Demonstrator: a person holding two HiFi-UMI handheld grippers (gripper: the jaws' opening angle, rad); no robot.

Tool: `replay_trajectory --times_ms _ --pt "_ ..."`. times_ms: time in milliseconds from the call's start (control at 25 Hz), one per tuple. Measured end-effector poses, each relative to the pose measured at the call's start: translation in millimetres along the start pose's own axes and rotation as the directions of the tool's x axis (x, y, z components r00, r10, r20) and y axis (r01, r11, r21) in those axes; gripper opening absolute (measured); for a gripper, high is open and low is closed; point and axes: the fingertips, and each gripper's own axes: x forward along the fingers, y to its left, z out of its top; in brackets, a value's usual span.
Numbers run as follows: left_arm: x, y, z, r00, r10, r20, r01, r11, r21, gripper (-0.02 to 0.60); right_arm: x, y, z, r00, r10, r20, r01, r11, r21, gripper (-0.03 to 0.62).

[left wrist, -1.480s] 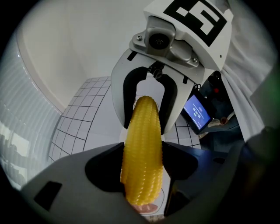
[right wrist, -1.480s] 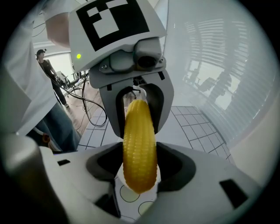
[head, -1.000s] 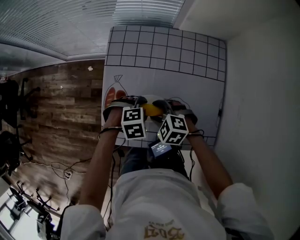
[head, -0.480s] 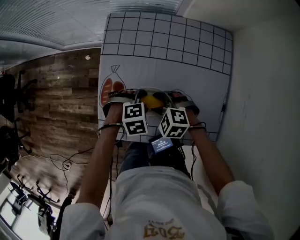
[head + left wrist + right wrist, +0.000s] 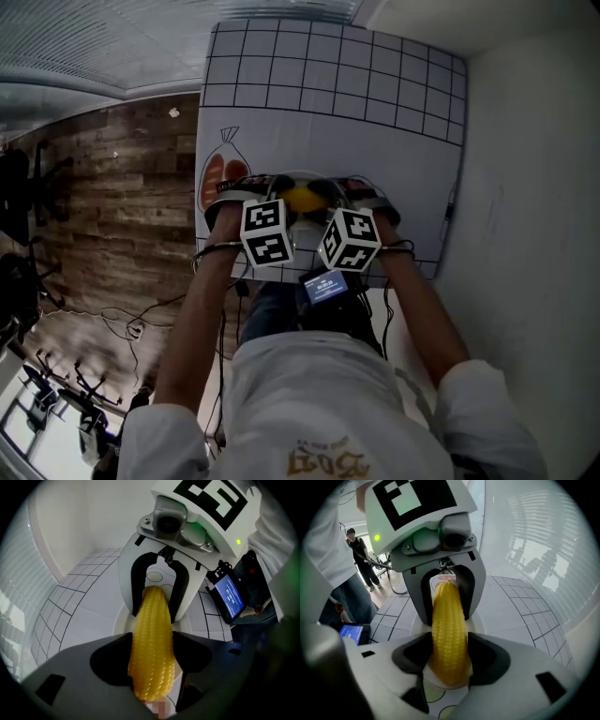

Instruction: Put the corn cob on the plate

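Above a mostly hidden round white plate, left gripper and right gripper jaws pinch opposite ends of the knobbly yellow corn cob.

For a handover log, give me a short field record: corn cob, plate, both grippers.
object: yellow corn cob, held at both ends
left gripper: shut on one end of the cob
right gripper: shut on the opposite end
target: white round plate, directly below the cob
cob touching plate: cannot tell
surface: white sheet with black grid
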Motion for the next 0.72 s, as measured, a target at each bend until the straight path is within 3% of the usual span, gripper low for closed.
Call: replay_trajectory --times_ms 240,720 --pt "-0.1 0.7 0.8 1.000 -0.004 0.011 0.004 1.000 -0.001 0.262 -0.7 -1.1 -1.4 1.000 -0.006 -0.005 0.006 1.000 0.024 0.246" --pt "-6.3 5.8 1.7 0.994 0.055 0.091 -0.048 0.996 -0.075 0.285 -8.2 -4.7 -8.7 0.999 -0.036 -0.002 0.036 0.995 0.097 0.247"
